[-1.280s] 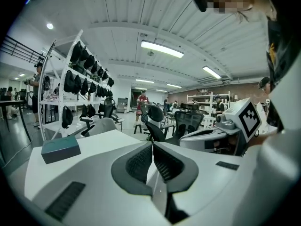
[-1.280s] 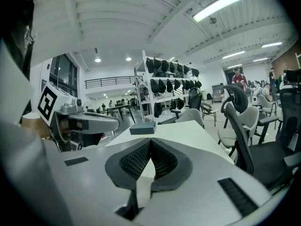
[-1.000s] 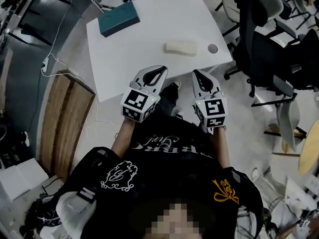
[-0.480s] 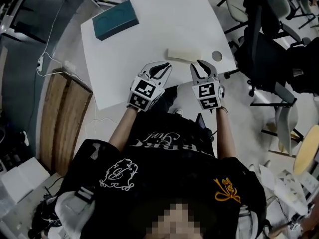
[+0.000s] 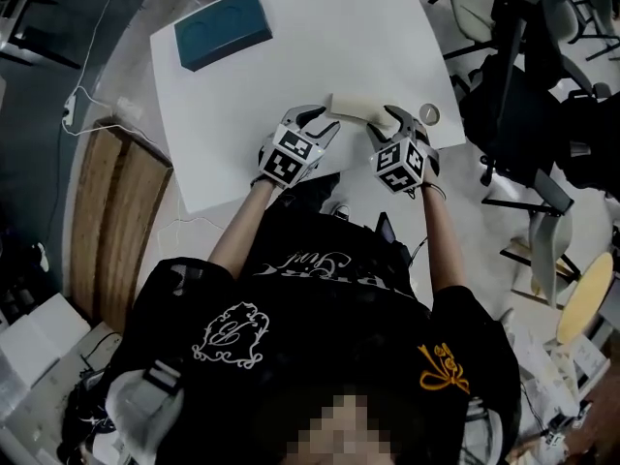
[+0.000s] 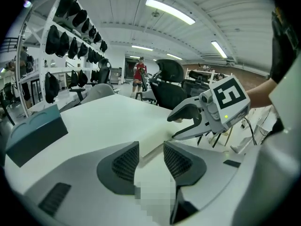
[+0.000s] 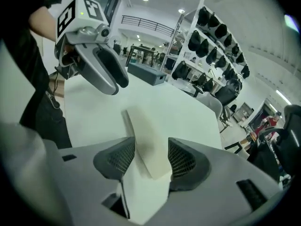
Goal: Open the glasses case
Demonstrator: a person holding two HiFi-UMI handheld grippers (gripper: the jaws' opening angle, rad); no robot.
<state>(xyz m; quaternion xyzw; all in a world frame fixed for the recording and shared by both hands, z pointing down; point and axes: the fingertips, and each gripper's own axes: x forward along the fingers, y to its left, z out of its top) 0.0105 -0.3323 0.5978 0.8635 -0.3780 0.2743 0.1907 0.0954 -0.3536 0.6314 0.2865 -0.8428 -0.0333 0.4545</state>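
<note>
Nearest the person (image 5: 320, 356), at the front edge of the white bench (image 5: 291, 66), the left gripper (image 5: 312, 119) and right gripper (image 5: 397, 122) point down at the two ends of the cream case (image 5: 360, 107), which lies flat and shut between them. Both pairs of fingers have just been opening and now stand wide, the left fingers (image 6: 123, 161) flanking one end of the case and the right fingers (image 7: 181, 159) flanking the other, neither pair pressing on it. Farther off, a round disc (image 5: 427, 114) sits just right of the case, and a teal box (image 5: 221, 27) lies at the far left corner.
</note>
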